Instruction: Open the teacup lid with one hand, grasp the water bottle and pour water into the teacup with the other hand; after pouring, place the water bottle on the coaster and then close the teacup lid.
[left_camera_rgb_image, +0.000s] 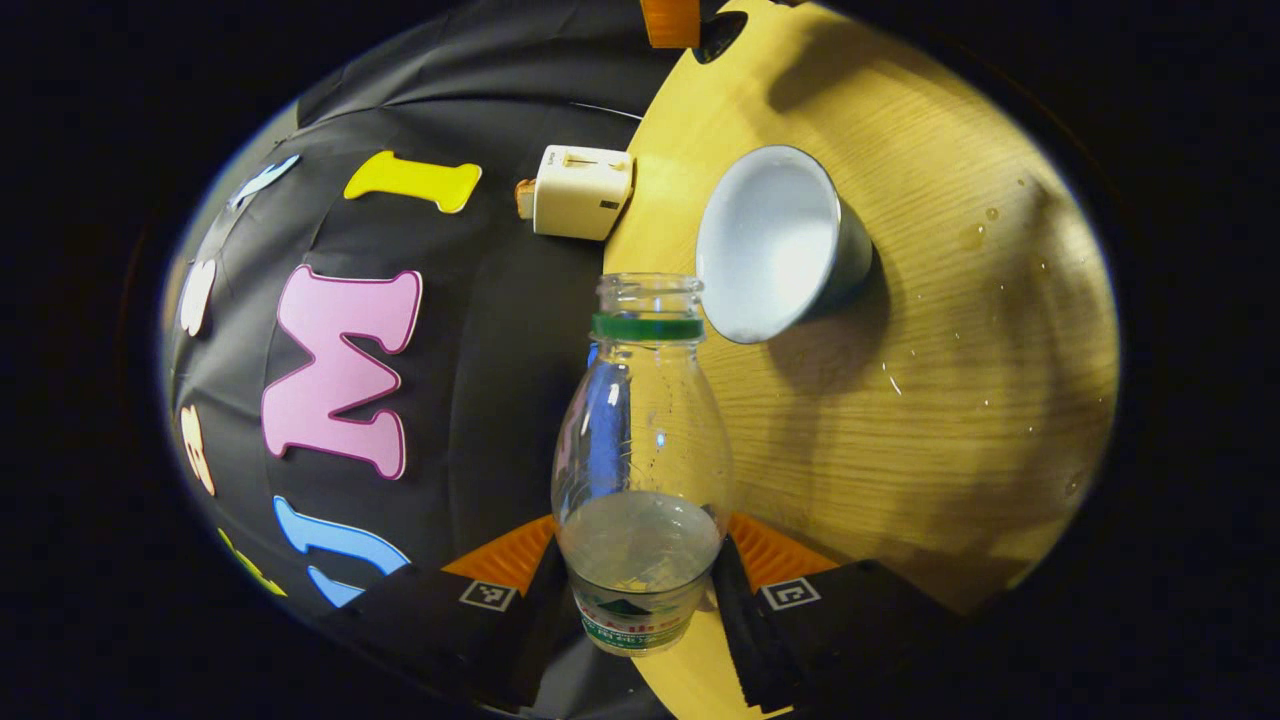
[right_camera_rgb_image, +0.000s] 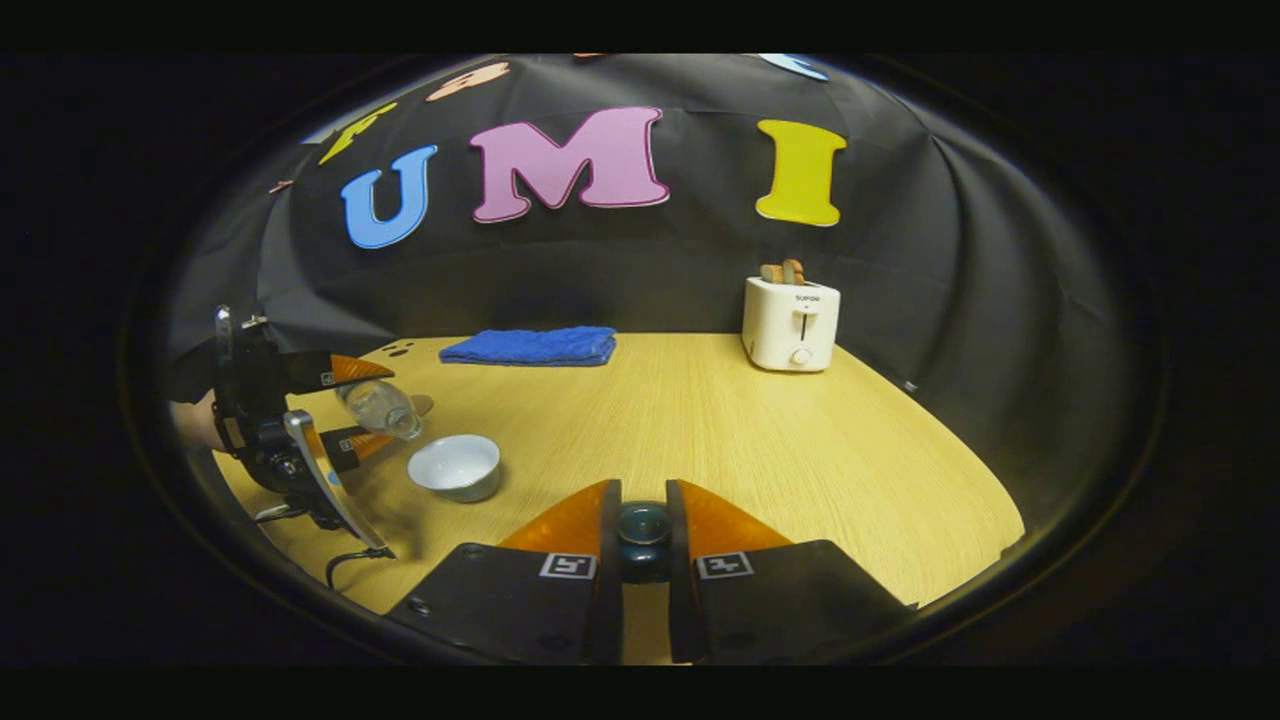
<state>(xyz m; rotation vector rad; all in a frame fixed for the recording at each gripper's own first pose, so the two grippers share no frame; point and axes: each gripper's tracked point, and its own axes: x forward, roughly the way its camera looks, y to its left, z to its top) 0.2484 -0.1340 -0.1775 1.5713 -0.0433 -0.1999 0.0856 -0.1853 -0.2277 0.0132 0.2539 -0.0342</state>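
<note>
The left tool (left_camera_rgb_image: 640, 590) is clenched on the bottle (left_camera_rgb_image: 640, 470), which lies tipped, its open mouth pointing at the cup (left_camera_rgb_image: 775, 245) on the tabletop (left_camera_rgb_image: 950, 400), just beside its rim. The right tool (right_camera_rgb_image: 643, 530) grips the lid (right_camera_rgb_image: 643, 540), held well apart to the right.

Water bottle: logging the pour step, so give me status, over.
Left claw shut on water bottle, tipped toward open teacup. Right claw shut on teacup lid. Nothing blocking the cup.

Toaster (right_camera_rgb_image: 790, 324), right of centre in the right gripper view: brand "SUPOR" on its front. Bottle (left_camera_rgb_image: 638, 470) label, bottom centre of the left gripper view: print illegible.
</note>
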